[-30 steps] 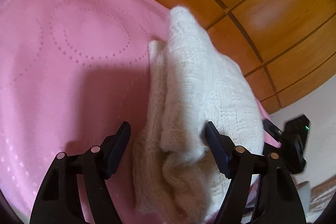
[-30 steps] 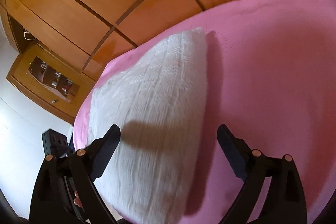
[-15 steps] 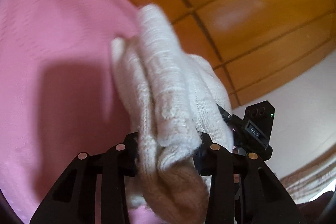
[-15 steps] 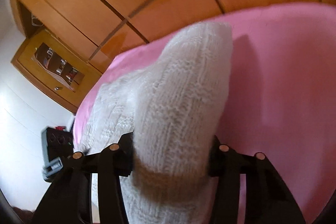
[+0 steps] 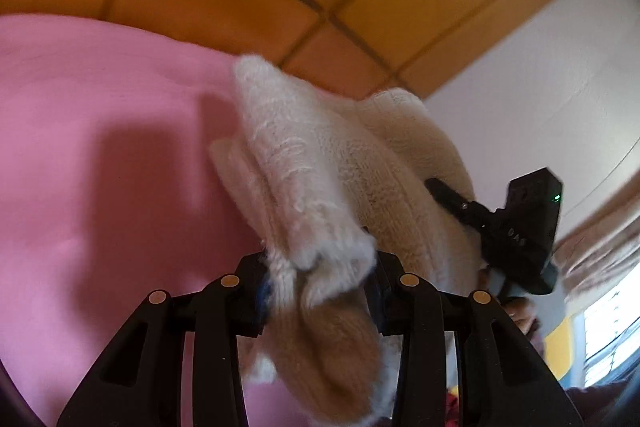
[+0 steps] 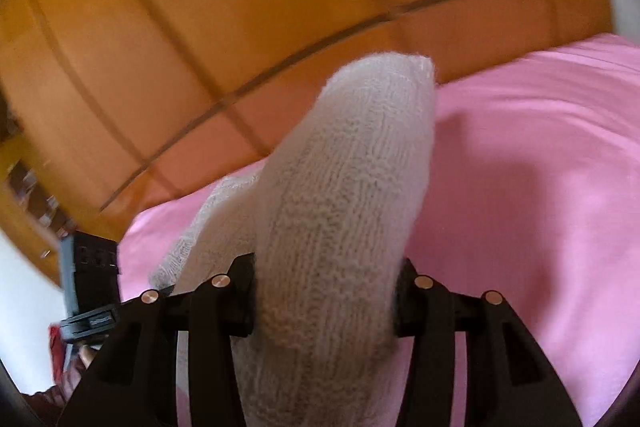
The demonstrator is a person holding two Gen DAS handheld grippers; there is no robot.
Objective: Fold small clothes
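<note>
Between the fingers of the left gripper (image 5: pixel 320 291) a bunched fold of the cream knitted garment (image 5: pixel 320 187) is clamped, the knit filling the gap between the two black fingers and spilling below them toward the camera. From that grip the garment is seen rising away in thick folded layers, with one fluffy corner standing up against the pink bedspread (image 5: pixel 100 167). A shadow of the garment is cast on the pink cloth to the left. Beyond the garment's far side, the right gripper (image 5: pixel 448 193) is seen in the left wrist view, with one of its black fingers laid against the knit and its black body, lit by a small green light, just behind.

Between the fingers of the right gripper (image 6: pixel 324 291) another thick fold of the same knitted garment (image 6: pixel 340 207) is pinched, so that gripper too is closed on the fabric. The knit is held lifted, its rounded top standing above the pink bedspread (image 6: pixel 520 187), which is spread to the right and behind. At the lower left of the right wrist view the body of the left gripper is visible, blurred. Behind the bed, wooden wardrobe panels (image 6: pixel 240 47) are seen in both views, and a white wall (image 5: pixel 540 87) lies beside them.
</note>
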